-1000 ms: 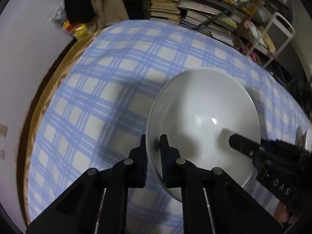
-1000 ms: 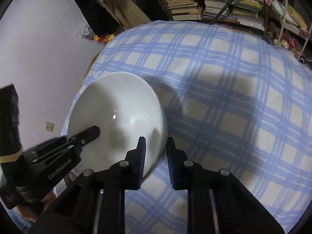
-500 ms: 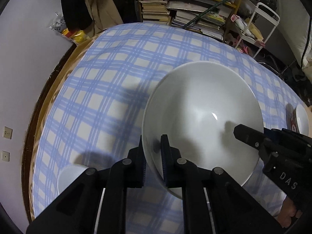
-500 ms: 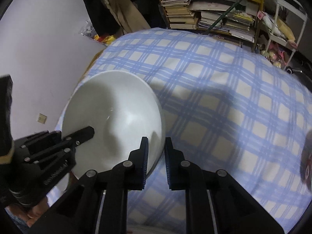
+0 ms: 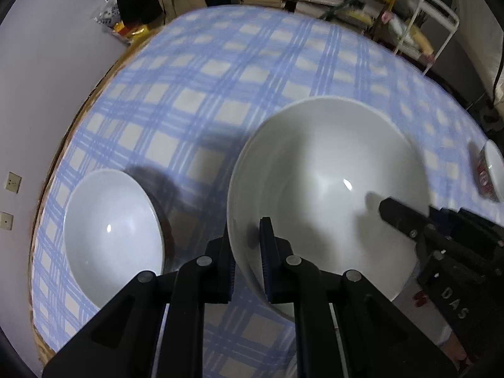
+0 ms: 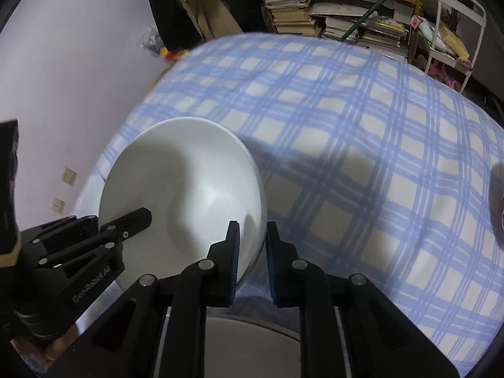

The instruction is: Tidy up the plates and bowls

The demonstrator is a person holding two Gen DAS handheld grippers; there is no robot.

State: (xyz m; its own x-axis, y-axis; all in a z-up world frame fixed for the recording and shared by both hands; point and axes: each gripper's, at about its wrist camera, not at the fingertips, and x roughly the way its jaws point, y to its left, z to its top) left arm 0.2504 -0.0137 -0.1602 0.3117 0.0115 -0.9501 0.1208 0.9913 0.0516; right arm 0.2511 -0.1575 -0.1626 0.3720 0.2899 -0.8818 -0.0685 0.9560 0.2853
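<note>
A large white bowl is held above the blue checked tablecloth. My left gripper is shut on its near-left rim, one finger inside and one outside. My right gripper is shut on the opposite rim of the same bowl; it also shows in the left wrist view. A second white bowl sits on the cloth at the left, close beside the held bowl. A small red-patterned bowl stands at the right edge of the table.
The table has a round wooden edge next to a pale wall at the left. Shelves of books and papers and a white metal rack stand behind the table. A grey rounded surface lies under my right gripper.
Both grippers have carried the large bowl back and up. The second white bowl at the left has come fully into the left wrist view. More of the table shows.
</note>
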